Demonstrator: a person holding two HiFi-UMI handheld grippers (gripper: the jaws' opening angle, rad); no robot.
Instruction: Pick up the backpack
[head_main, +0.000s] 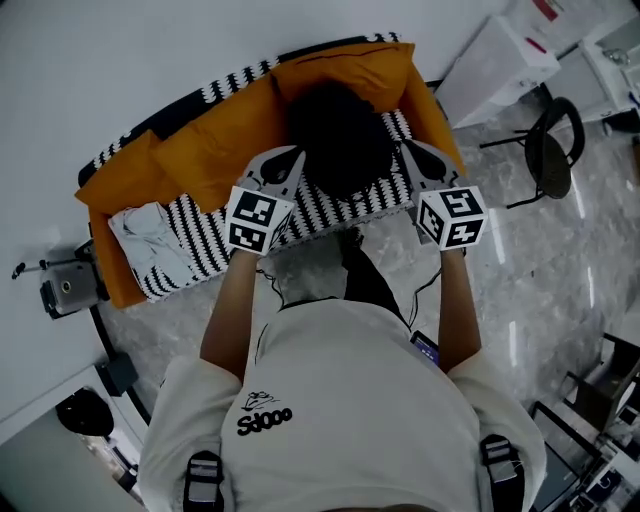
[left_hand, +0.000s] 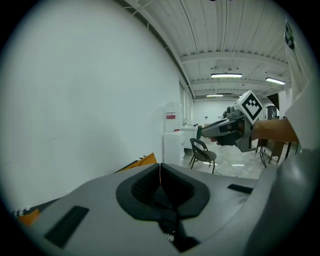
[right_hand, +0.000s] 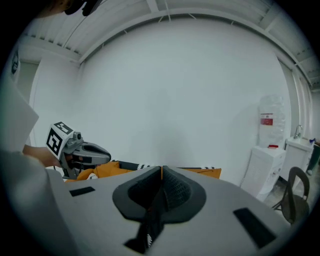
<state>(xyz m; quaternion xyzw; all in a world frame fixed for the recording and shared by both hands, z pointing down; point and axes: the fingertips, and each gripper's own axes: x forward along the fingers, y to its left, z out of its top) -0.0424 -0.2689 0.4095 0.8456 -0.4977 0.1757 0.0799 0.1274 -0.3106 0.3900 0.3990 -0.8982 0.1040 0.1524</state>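
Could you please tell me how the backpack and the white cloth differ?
The backpack is black and bulky; the white cloth is flat and crumpled. The backpack sits midway along the striped sofa, against the orange cushions; the white cloth lies at its left end in the head view. Both rest on its seat.

Person, as I log it from my feed: pale short-sleeved T-shirt (head_main: 340, 390) with a black print (head_main: 264, 418); dark strap buckles (head_main: 203, 478) at both shoulders; thin black cables (head_main: 272, 285). Left gripper (head_main: 296, 153) and right gripper (head_main: 408, 146): grey shells, black ribbed pads (right_hand: 176, 192), each with a white cube (head_main: 258, 220) of black square markers.
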